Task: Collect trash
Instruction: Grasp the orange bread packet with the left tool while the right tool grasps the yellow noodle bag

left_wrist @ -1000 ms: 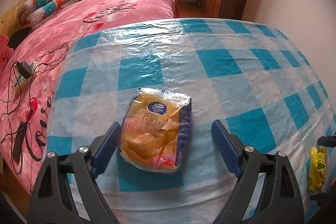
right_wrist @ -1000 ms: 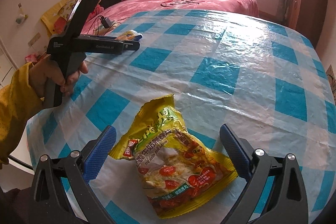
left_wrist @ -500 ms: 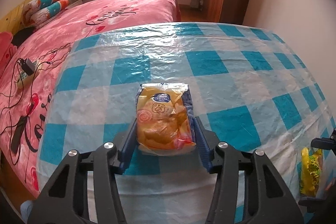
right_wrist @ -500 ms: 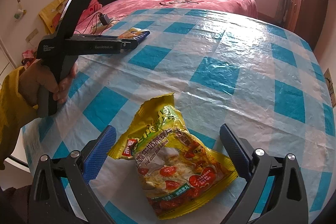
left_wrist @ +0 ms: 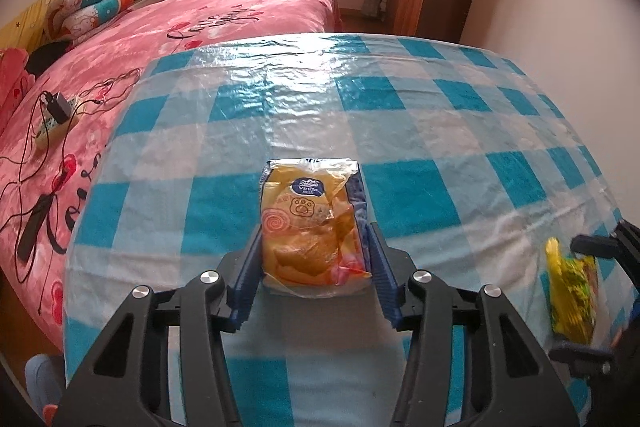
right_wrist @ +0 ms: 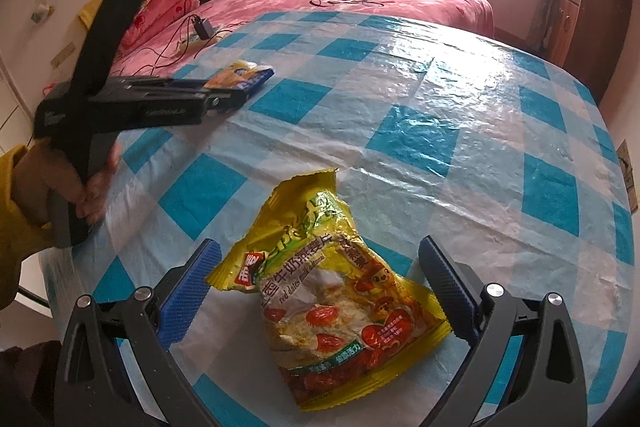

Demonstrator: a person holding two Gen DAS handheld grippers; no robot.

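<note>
Crinkly plastic tissue pack [left_wrist: 314, 227], clenched between the left gripper [left_wrist: 316, 281]'s blue pads, could slip free, while the right gripper [right_wrist: 320, 289] gapes around the oatmeal wrapper [right_wrist: 332, 291].

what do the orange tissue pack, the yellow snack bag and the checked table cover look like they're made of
Orange tissue pack: thin, soft plastic film, glossy; it wrinkles and shows glare between the left gripper's pads.
Yellow snack bag: printed plastic or foil-lined film, shiny, with sharp creases and a crimped, torn top edge.
Checked table cover: probably thin plastic sheeting; it crinkles and reflects the window light.
</note>
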